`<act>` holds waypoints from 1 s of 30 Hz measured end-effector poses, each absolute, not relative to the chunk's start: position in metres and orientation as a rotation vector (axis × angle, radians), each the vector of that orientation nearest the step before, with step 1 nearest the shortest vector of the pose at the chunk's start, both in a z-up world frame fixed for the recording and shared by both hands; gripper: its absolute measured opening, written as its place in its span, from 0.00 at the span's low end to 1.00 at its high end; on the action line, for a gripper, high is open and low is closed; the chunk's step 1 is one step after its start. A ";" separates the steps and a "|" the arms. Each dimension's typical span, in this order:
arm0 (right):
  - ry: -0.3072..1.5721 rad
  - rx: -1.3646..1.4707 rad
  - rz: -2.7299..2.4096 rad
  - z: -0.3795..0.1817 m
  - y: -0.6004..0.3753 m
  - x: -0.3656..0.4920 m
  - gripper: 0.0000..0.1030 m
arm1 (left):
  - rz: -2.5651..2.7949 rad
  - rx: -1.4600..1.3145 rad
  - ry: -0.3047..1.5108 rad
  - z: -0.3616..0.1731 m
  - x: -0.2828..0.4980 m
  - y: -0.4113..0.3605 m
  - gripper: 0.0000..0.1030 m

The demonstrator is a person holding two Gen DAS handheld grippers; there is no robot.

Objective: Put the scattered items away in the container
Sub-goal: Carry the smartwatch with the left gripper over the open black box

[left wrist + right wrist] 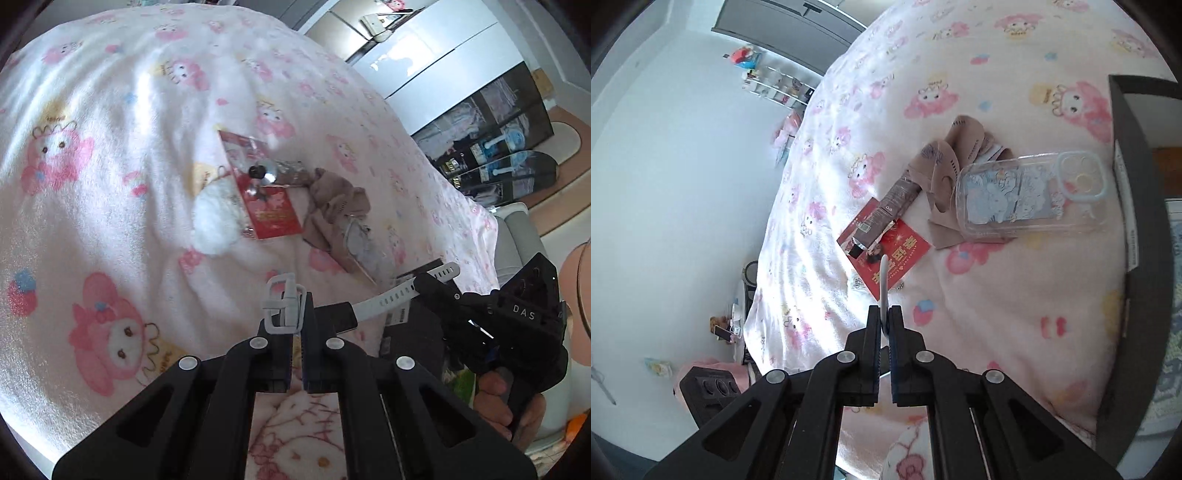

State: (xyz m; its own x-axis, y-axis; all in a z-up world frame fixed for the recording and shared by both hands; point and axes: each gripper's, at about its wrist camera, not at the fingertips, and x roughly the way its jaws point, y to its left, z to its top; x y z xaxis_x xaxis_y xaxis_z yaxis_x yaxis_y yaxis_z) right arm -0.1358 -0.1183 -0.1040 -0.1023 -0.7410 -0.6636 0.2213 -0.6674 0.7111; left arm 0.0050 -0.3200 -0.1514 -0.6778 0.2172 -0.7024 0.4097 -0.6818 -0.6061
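A watch with a black body (340, 318) and a pale grey strap hangs over the bed between both grippers. My left gripper (293, 314) is shut on the strap's buckle end (280, 299). My right gripper (430, 284) is shut on the other strap end (399, 293), which shows as a thin white strip (884, 277) between its jaws (885, 317). The dark container (1134, 177) stands at the right edge of the bed, and its wall (421, 332) lies under the watch in the left wrist view.
On the pink cartoon-print blanket (110, 147) lie a red packet (905, 251), a brown foil tube (890, 206), a beige cloth (942, 162), a clear phone case (1030, 195) and a white fluffy item (214, 221). A hand (495, 395) grips the right gripper's handle.
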 end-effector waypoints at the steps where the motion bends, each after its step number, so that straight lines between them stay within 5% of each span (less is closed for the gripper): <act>1: -0.596 1.491 -1.849 -0.097 -0.109 -0.133 0.03 | -2.530 1.190 1.192 -0.144 0.003 -0.316 0.01; 12: -0.635 1.323 -1.976 -0.039 -0.006 -0.116 0.03 | -2.750 1.177 1.071 -0.088 -0.019 -0.234 0.01; 30: -0.674 1.258 -2.136 -0.044 0.131 -0.102 0.03 | -2.909 1.350 0.822 -0.061 -0.058 -0.085 0.01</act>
